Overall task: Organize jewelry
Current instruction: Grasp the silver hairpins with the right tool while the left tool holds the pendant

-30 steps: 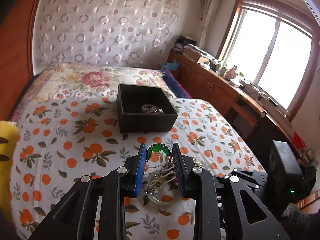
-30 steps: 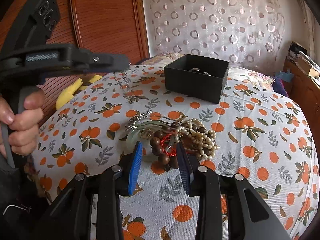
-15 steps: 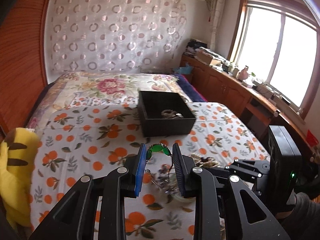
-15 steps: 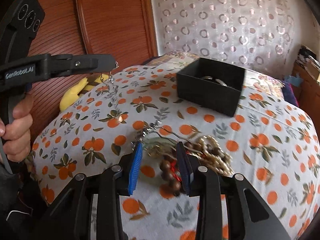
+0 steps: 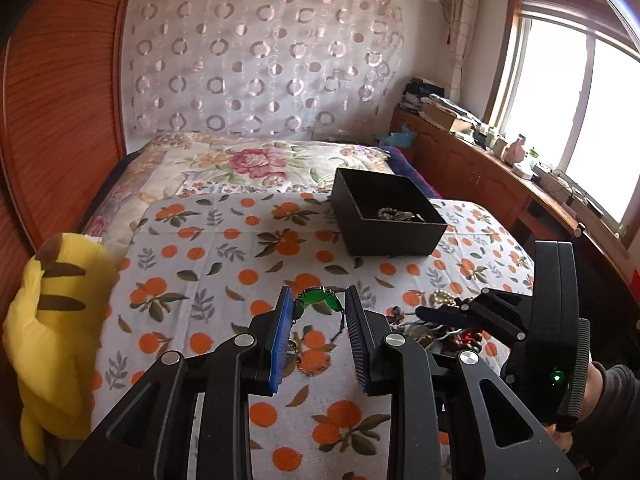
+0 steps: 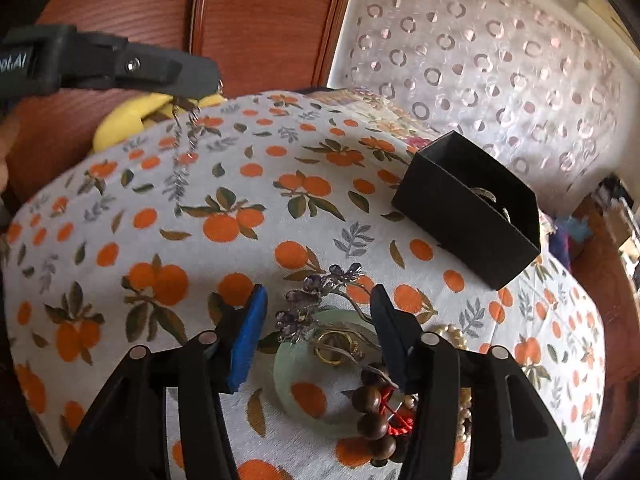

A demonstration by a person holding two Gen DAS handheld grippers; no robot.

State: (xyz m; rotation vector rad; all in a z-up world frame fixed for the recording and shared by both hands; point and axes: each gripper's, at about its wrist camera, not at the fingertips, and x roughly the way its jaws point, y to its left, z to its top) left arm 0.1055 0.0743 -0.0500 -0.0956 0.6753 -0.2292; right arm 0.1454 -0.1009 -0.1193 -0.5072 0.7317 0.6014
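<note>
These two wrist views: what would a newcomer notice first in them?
Probably the green necklace hanging from the left gripper above the orange-print bedspread. Next, the jewelry pile under the right gripper, whose jaws are opening around it. A black box sits farther back, a yellow plush at the bed's left edge.

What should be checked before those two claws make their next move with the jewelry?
1. Left gripper holding the green necklace: ok, its chain dangles.
2. Right gripper free of load: ok, jaws opening, nothing clamped.
3. Purple hairpin lined up between its fingers: ok.
4. Hairpin untangled from jade bangle and gold ring: cannot tell.
5. Black box open, with room: ok.
</note>
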